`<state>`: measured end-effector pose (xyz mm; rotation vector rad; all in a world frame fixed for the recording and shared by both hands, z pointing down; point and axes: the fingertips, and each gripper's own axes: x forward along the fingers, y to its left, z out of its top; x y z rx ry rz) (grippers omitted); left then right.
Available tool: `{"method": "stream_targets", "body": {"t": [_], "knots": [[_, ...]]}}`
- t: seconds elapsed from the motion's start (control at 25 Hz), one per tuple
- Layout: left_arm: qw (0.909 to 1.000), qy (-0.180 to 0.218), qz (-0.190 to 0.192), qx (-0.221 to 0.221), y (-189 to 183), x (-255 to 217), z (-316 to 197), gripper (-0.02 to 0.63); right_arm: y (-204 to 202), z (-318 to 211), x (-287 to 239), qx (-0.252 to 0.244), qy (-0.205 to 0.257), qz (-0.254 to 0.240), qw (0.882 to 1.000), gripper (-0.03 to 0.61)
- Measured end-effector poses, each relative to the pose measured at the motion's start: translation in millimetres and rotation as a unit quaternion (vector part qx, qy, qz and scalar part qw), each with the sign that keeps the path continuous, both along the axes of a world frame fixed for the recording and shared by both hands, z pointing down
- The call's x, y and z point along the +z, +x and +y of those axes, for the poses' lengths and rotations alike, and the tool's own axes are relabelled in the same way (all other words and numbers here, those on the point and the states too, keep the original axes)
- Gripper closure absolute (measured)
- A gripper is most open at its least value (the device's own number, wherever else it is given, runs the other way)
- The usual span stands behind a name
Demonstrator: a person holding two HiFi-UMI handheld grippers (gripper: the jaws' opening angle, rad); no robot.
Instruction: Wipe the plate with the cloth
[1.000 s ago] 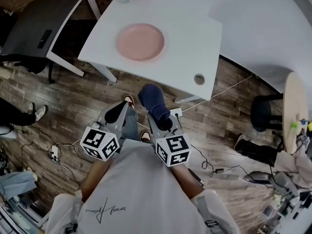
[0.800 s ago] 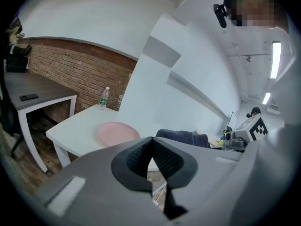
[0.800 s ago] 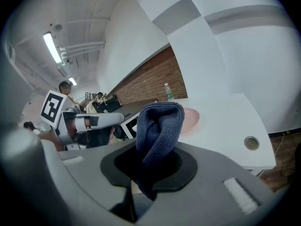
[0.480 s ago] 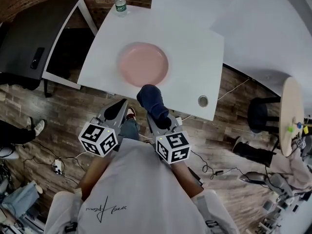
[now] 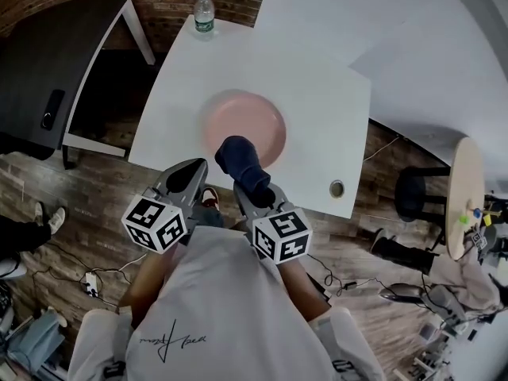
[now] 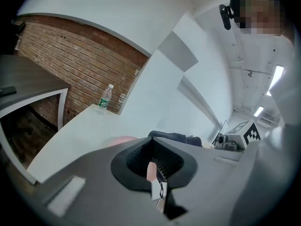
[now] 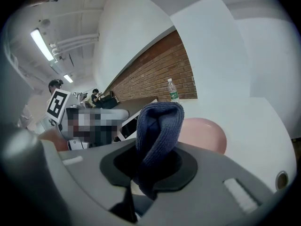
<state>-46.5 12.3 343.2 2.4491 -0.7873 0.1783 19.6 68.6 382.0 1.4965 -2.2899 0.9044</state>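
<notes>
The right gripper (image 5: pixel 255 195) is clenched on a dark blue cloth (image 5: pixel 240 163). The cloth is folded over and stands out from between the jaws like a thick pad, with its long axis running on along the line the gripper points. The left gripper (image 5: pixel 189 175) has its jaws closed together with nothing between them, and hangs just beside the right one at the near edge of the white table (image 5: pixel 317 109).

The pink plate (image 5: pixel 262 117) sits on the table directly beyond the cloth, on the far side of it. In the head view the far end of the cloth overlaps the plate's near rim. In the right gripper view the plate shows behind the cloth and slightly to its right. The right hand is the nearer one, and I judge the coming move to be a short push forward and down onto the plate.

Whether the cloth already touches the plate I cannot tell, because the cloth hides that part of the rim. Its lower end is buried between the jaws. The left gripper view shows only a pale sliver of the plate. A water bottle (image 5: pixel 204 13) stands at the table's far corner, well apart from the plate.
</notes>
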Motion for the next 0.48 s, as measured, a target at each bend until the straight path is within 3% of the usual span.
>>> {"method": "stream_targets", "body": {"t": [0.48], "knots": [[0.9990, -0.041, 0.008, -0.015, -8, 29, -41, 0.606, 25, -52, -3, 0.007, -0.014, 0.004, 1.000, 0.500]]}}
